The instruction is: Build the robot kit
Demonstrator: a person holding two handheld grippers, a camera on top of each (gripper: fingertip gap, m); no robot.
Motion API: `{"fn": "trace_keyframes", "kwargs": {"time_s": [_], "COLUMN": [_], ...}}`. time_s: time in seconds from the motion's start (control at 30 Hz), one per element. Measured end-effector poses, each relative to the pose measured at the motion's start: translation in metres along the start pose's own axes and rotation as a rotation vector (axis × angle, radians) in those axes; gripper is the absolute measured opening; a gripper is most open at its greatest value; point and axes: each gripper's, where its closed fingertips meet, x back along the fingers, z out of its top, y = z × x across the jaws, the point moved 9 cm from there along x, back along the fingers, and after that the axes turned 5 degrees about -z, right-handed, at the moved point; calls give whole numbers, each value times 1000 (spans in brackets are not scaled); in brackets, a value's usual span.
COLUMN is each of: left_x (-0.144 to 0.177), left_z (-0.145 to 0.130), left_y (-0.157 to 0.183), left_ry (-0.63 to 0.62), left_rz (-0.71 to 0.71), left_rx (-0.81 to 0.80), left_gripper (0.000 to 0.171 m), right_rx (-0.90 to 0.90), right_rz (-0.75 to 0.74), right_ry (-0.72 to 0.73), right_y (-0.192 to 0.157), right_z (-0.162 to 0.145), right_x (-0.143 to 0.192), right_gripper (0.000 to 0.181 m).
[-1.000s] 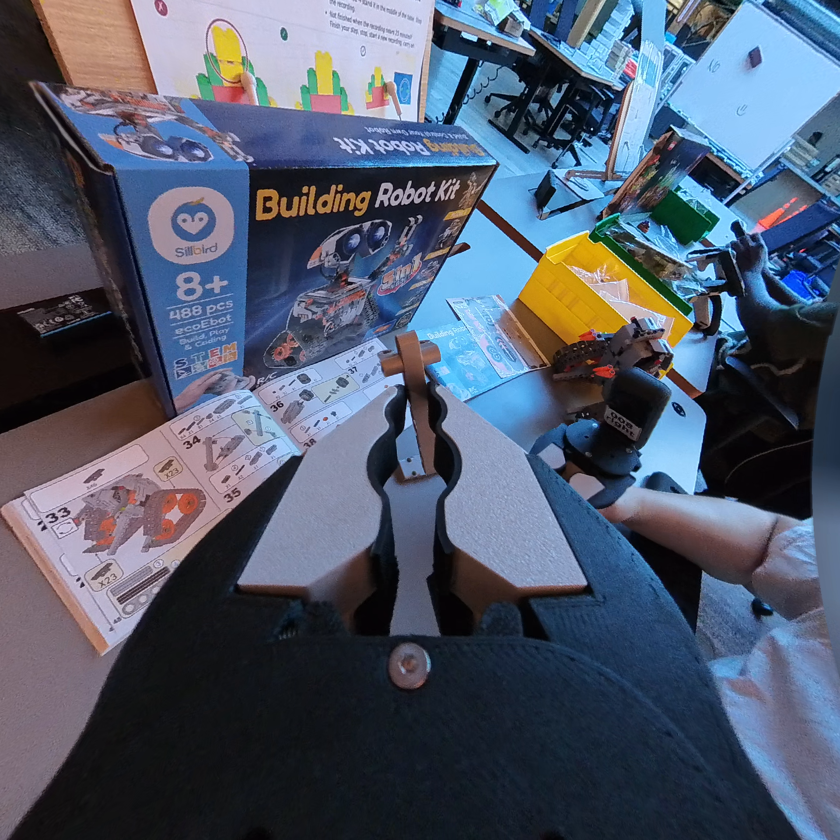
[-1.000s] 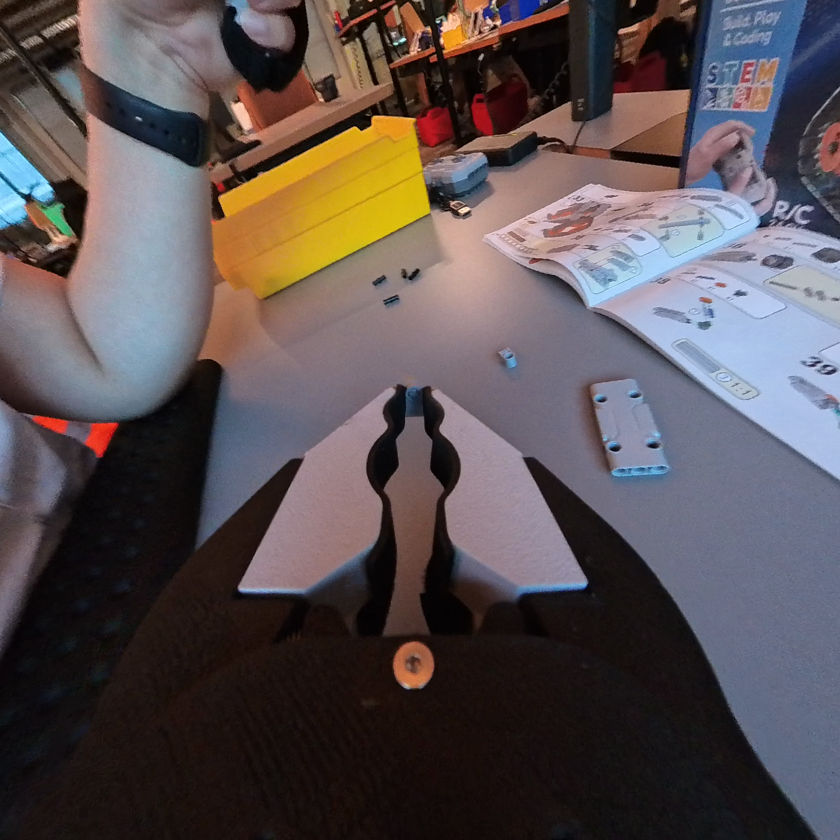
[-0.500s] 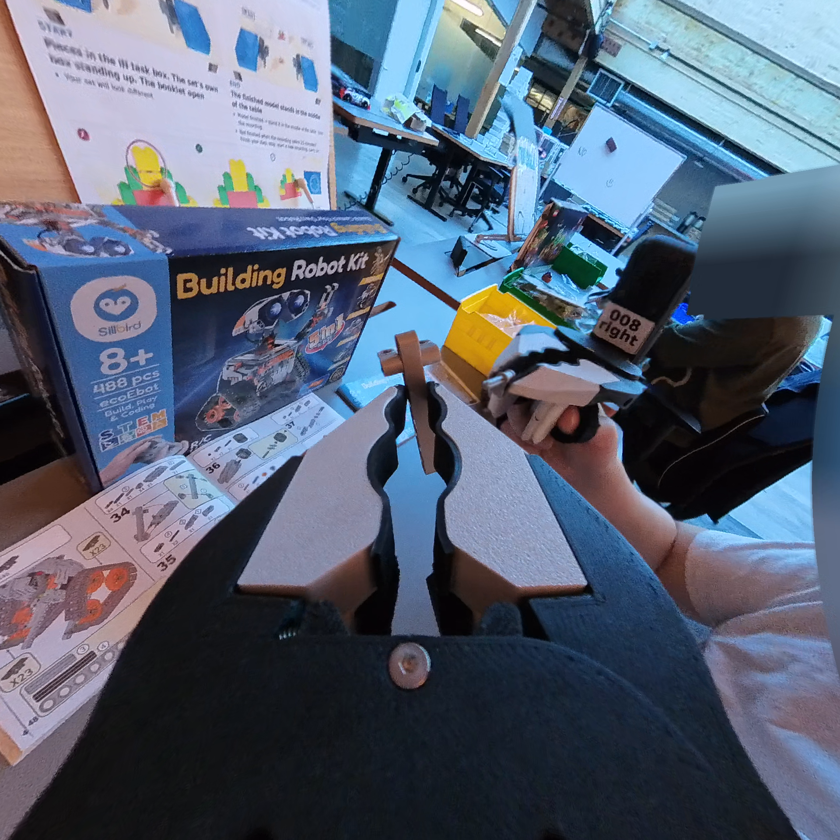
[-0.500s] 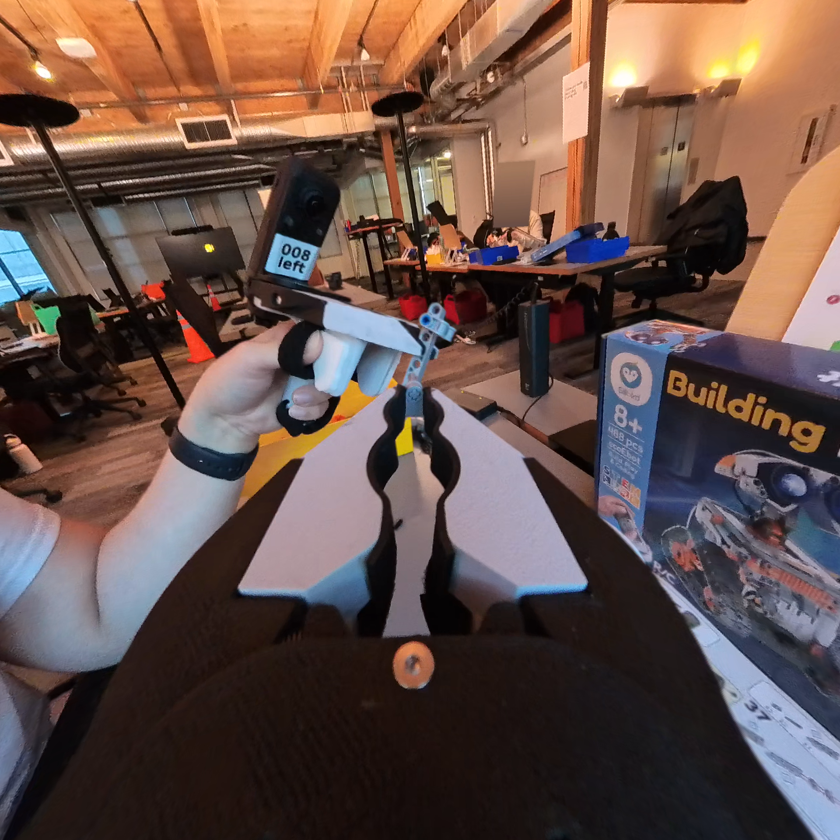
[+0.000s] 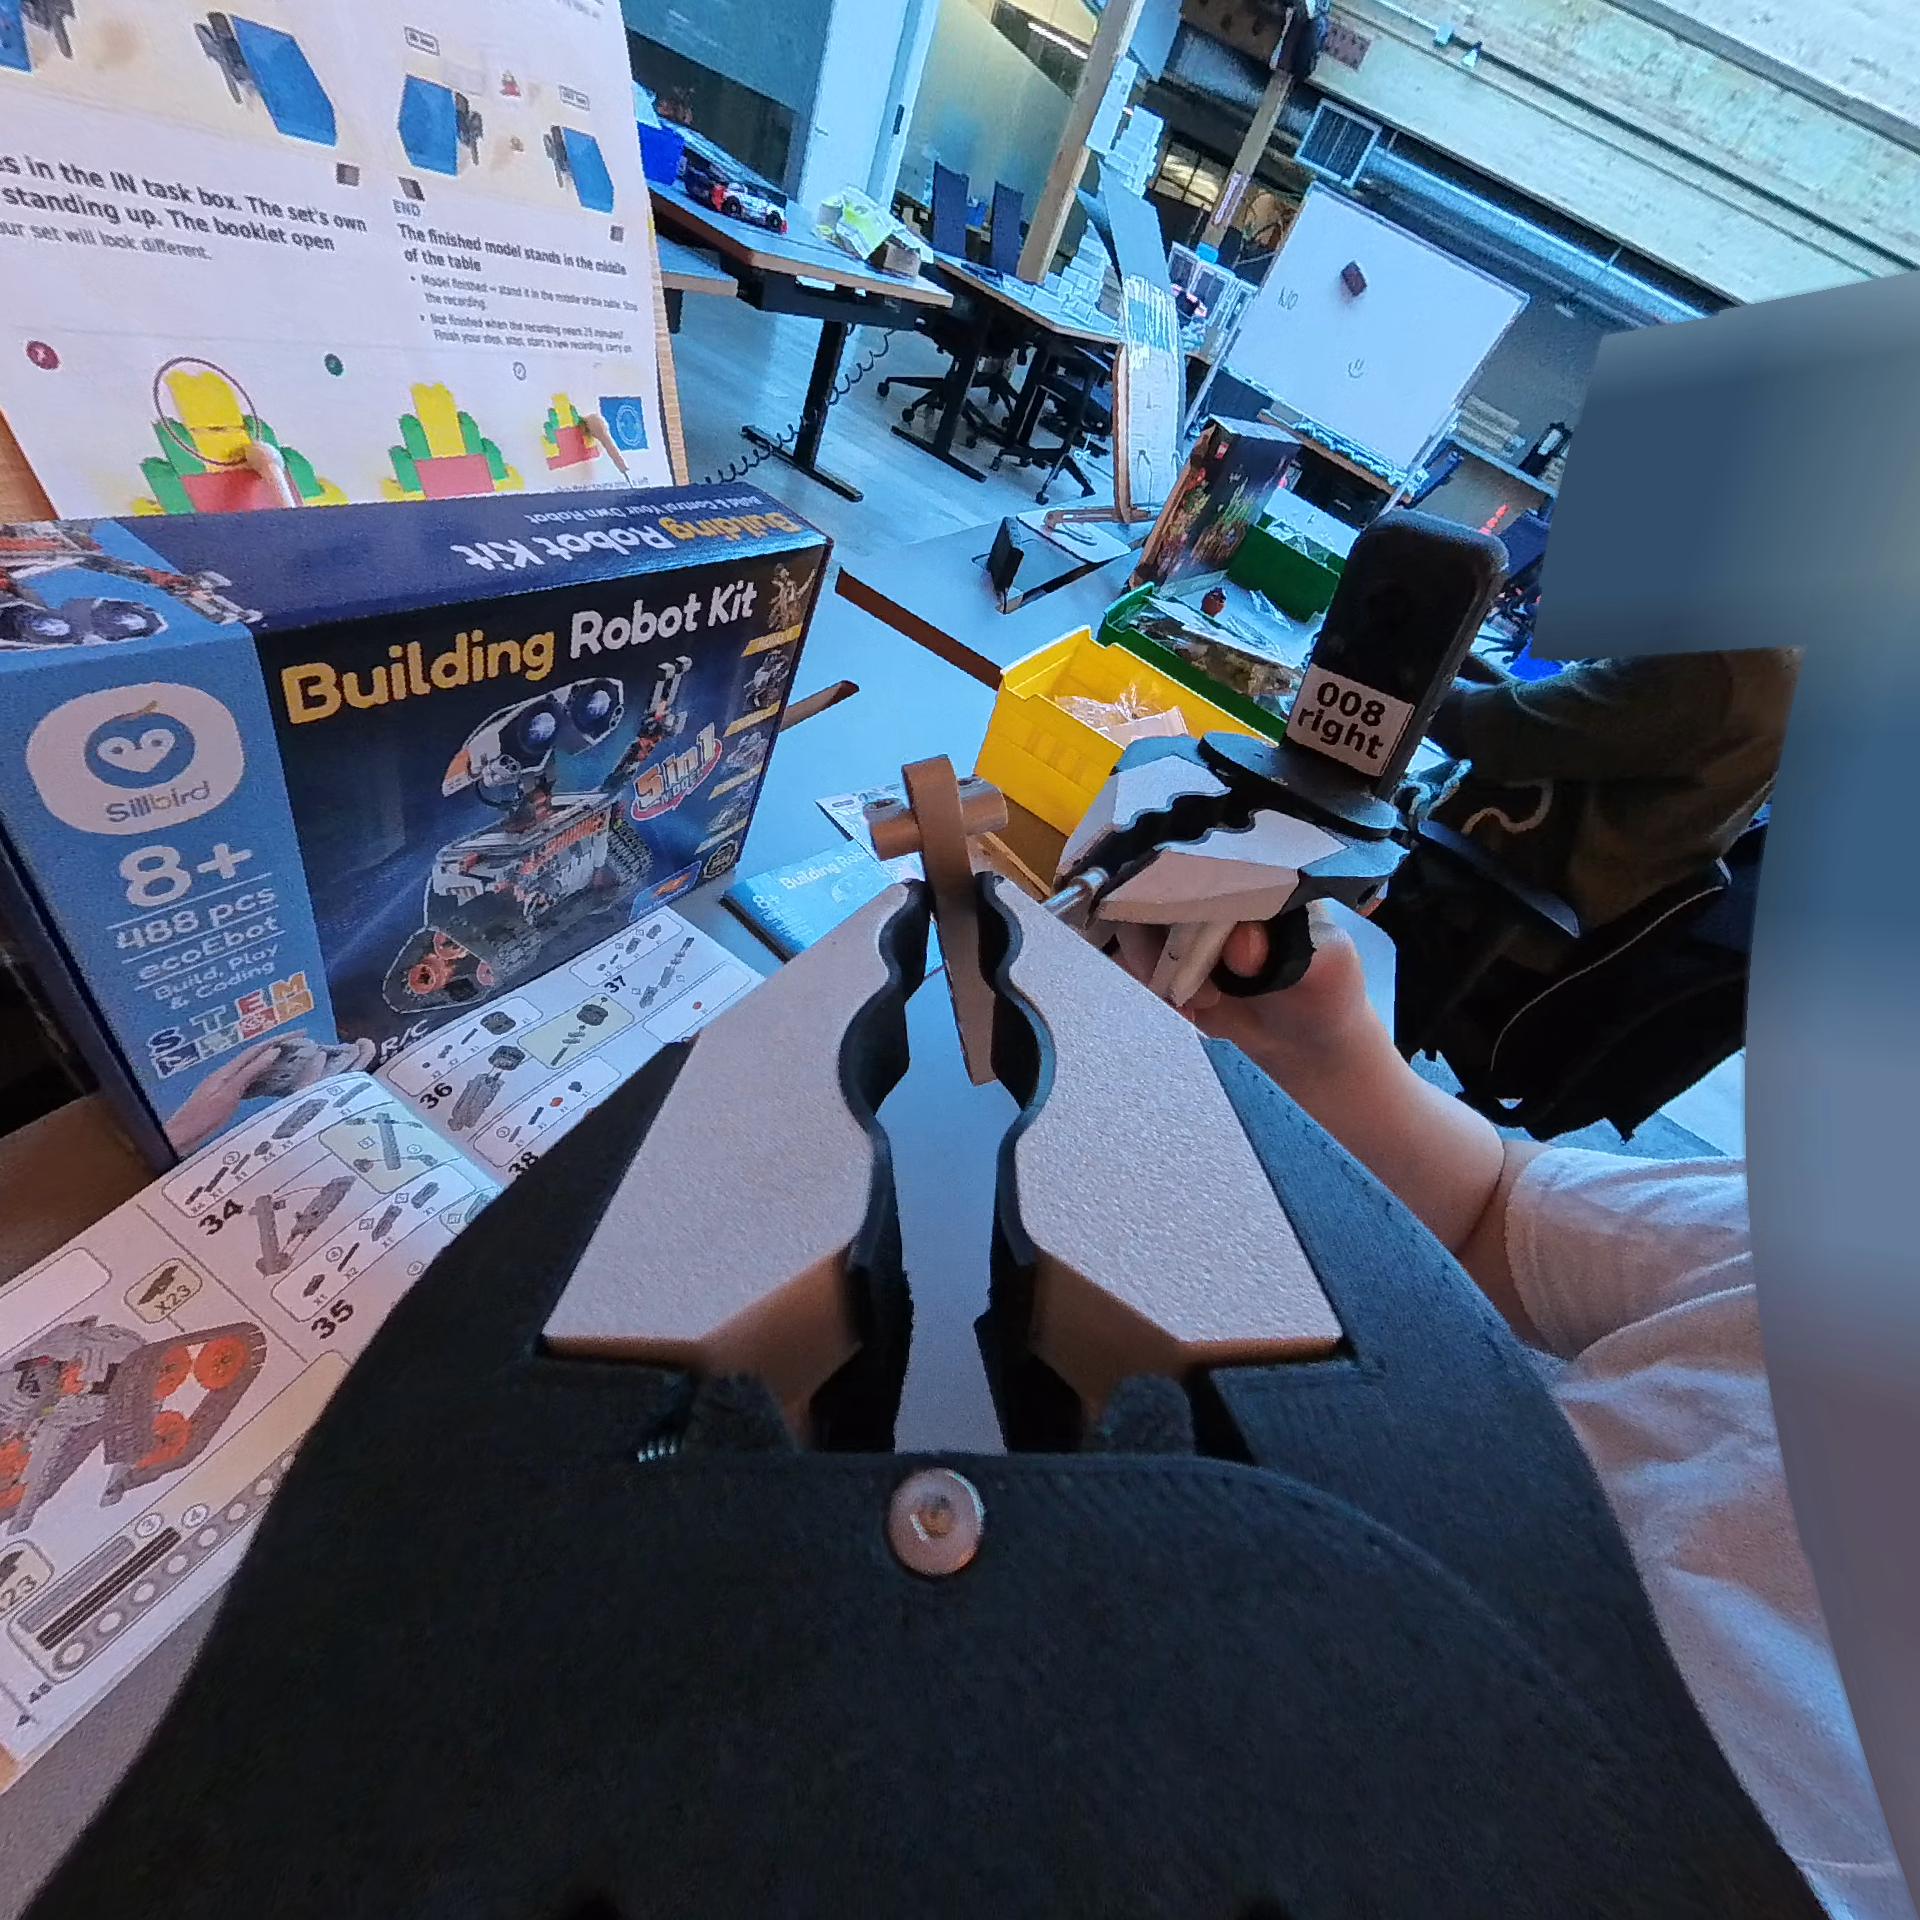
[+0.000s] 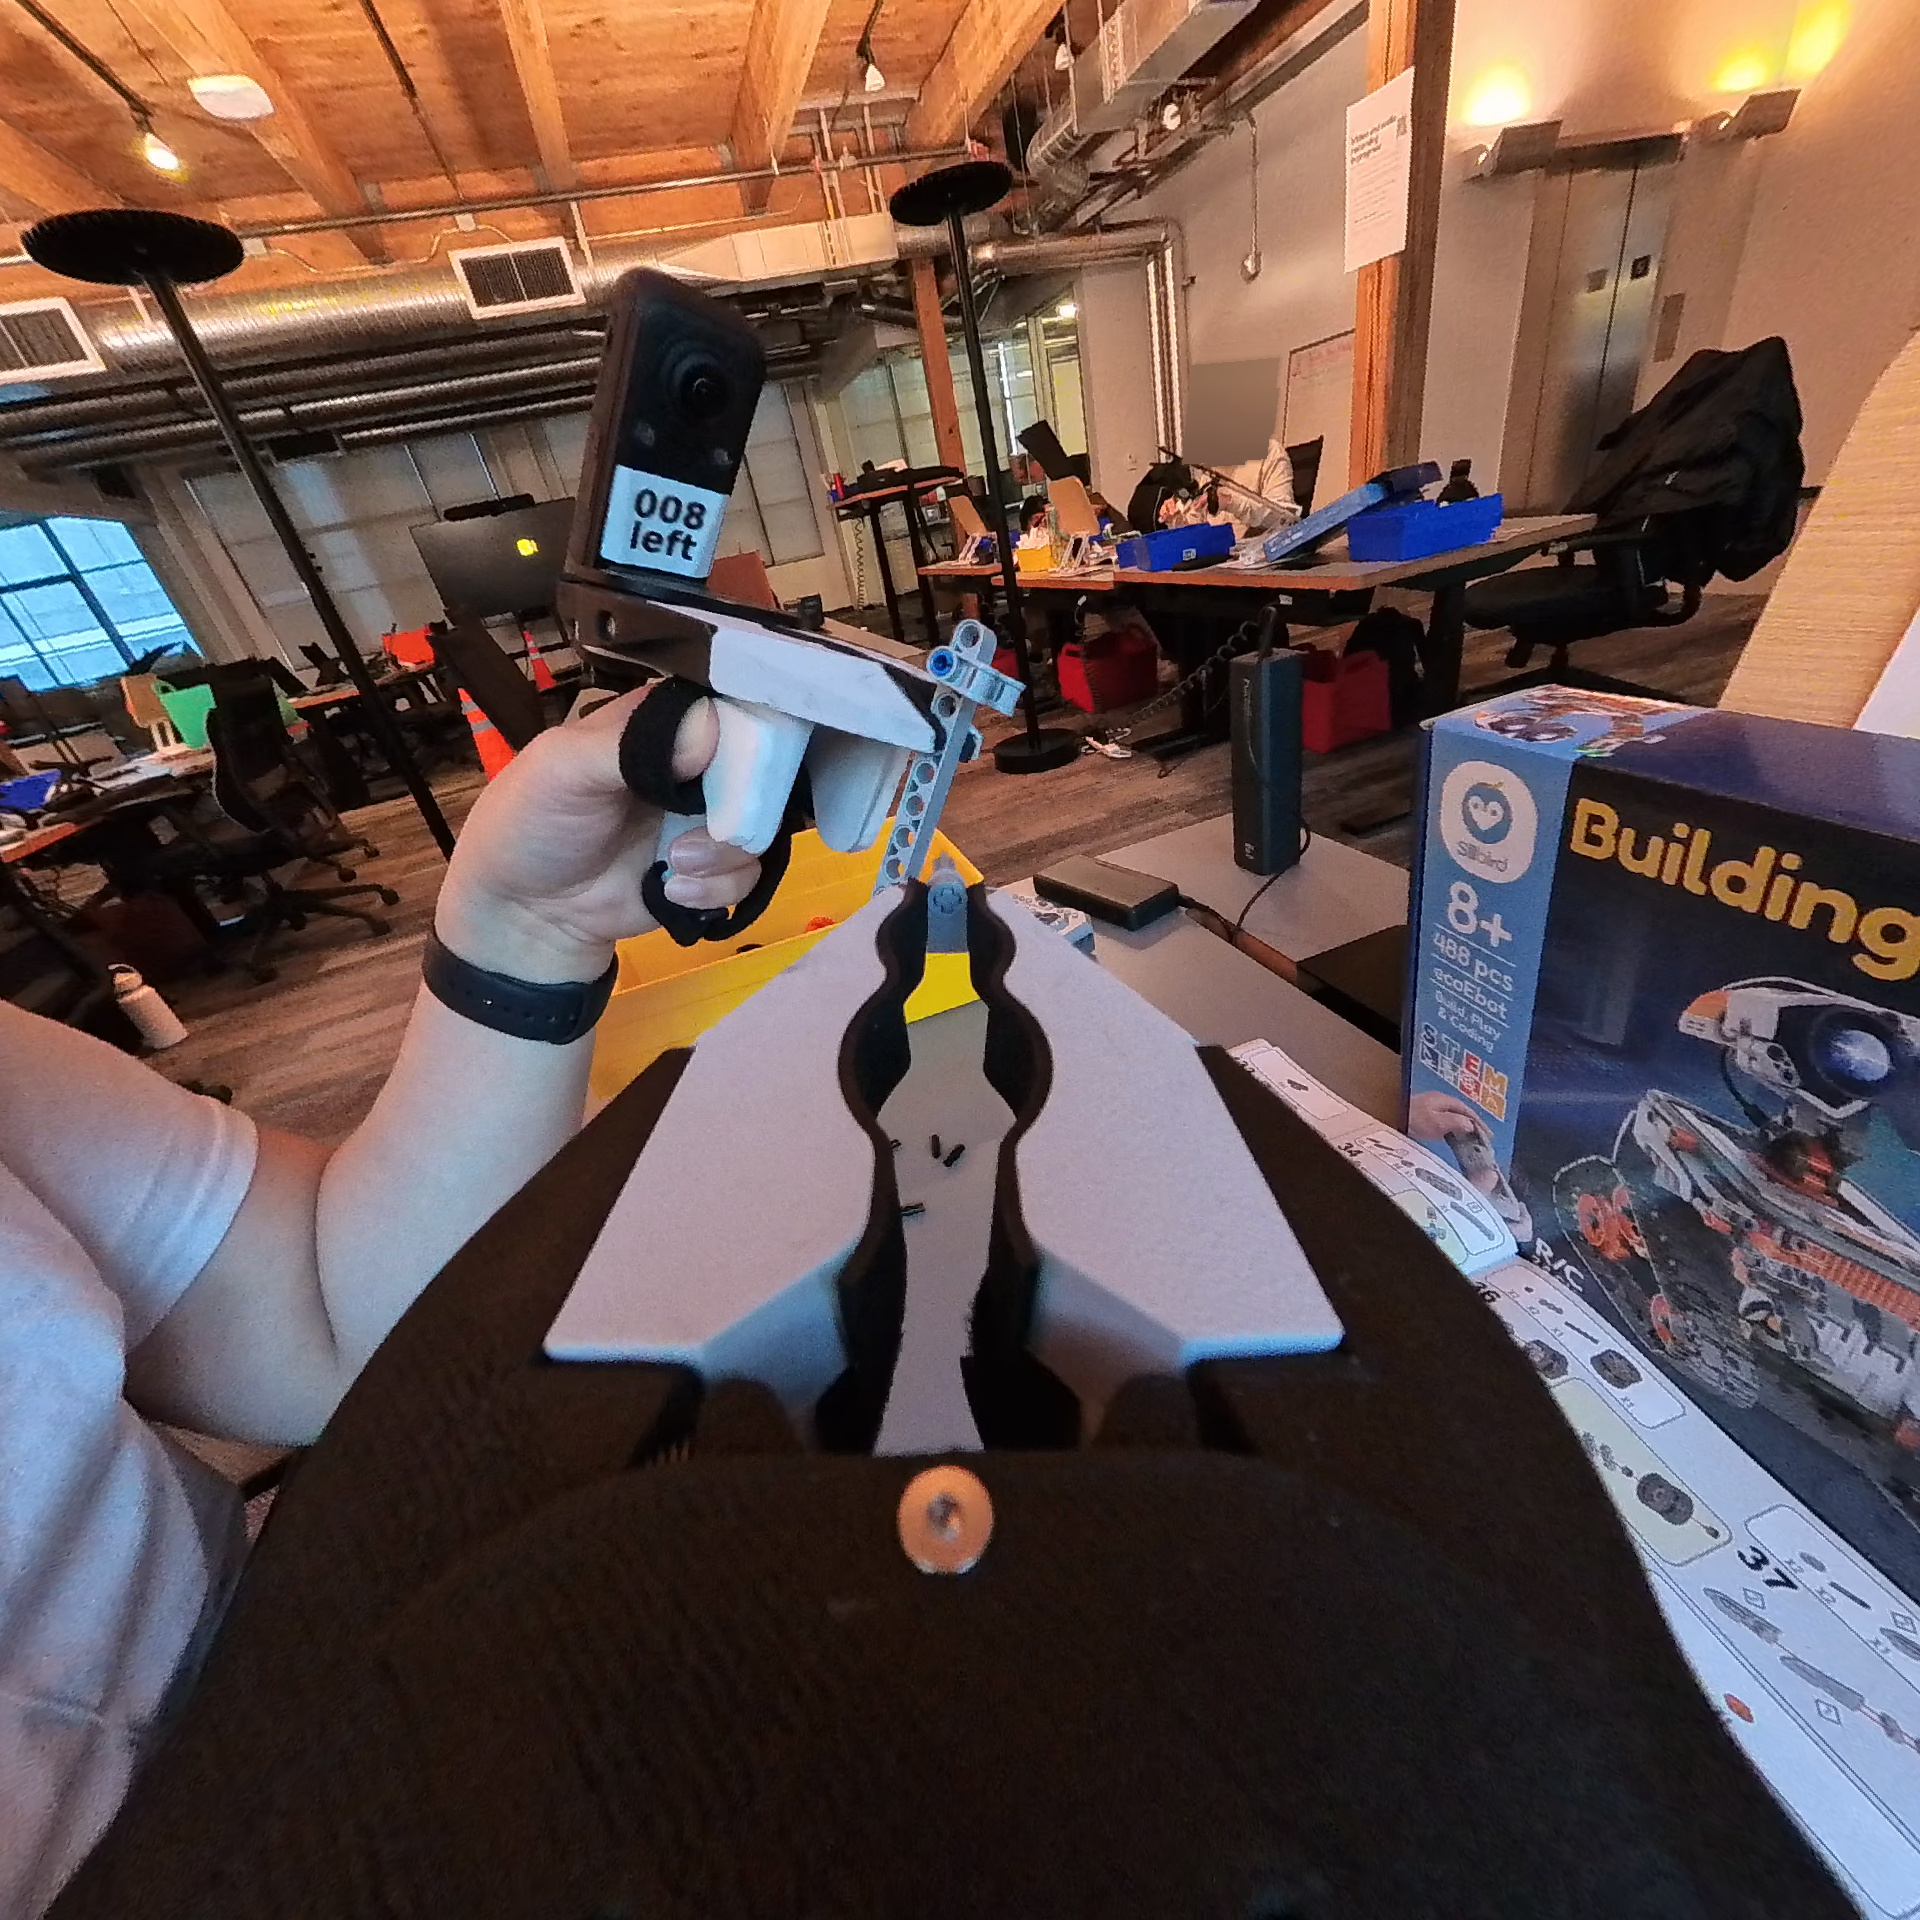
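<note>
My left gripper [image 5: 951, 899] is shut on a long perforated beam [image 5: 948, 831] with a short cross piece at its top, held upright above the table. In the right wrist view the left gripper [image 6: 940, 727] holds the grey beam [image 6: 920, 800] so that it hangs down. My right gripper [image 6: 945, 904] is shut on a small grey connector piece [image 6: 943, 914] just below the beam's lower end. It also shows in the left wrist view [image 5: 1075, 891], close to the right of the beam. I cannot tell if the piece touches the beam.
A blue kit box [image 5: 416, 779] stands behind an open instruction booklet [image 5: 312, 1195] on the grey table. A yellow bin [image 6: 727, 987] sits at the table's far side. Several small black pins [image 6: 940, 1148] lie on the table below. A poster board [image 5: 312, 260] stands behind the box. One gripper's finger ends stand about 5 cm off the other's.
Both grippers have risen off the table and come together. The right one left the tabletop holding the small grey piece and now points at the beam's lower end.
</note>
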Motion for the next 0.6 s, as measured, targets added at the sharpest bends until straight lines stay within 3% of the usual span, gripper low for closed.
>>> {"fn": "trace_keyframes", "kwargs": {"time_s": [0.6], "left_x": [0], "left_z": [0], "left_y": [4], "left_ry": [-8], "left_rz": [4], "left_rx": [-8], "left_gripper": [7], "right_rx": [11], "right_rz": [-14], "right_ry": [-32], "right_y": [1], "right_z": [-5], "right_x": [-1], "right_gripper": [7]}}
